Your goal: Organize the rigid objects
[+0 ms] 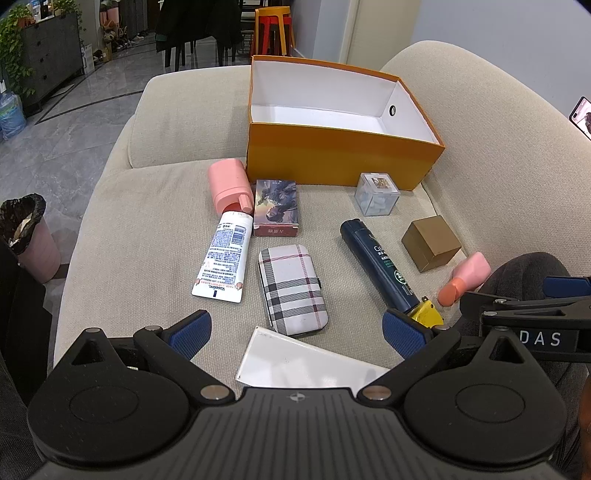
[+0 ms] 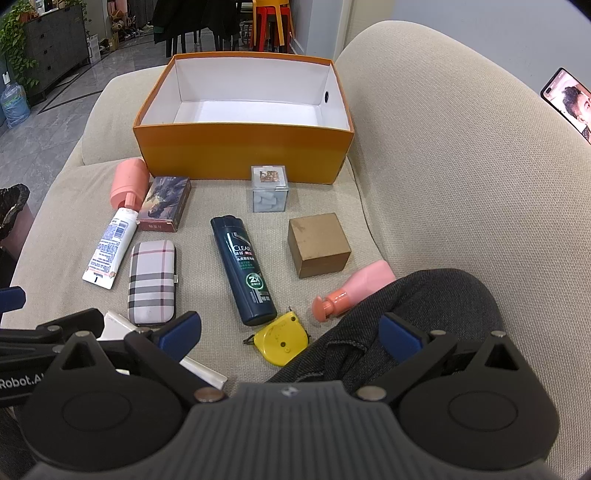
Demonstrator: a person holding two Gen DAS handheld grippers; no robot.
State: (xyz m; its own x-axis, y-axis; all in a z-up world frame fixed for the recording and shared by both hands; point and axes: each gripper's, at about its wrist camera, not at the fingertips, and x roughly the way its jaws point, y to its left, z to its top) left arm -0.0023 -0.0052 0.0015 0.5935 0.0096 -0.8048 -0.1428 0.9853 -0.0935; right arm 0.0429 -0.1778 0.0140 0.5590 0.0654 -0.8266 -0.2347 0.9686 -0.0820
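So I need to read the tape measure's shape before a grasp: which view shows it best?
The right wrist view: the yellow tape measure lies whole and unobstructed beside the dark shampoo bottle. In the left wrist view only a corner shows, the rest hidden behind the left gripper's finger.

beige sofa, lined pink bin, phone, orange stools

Orange box open; bottles, cases scattered before it.
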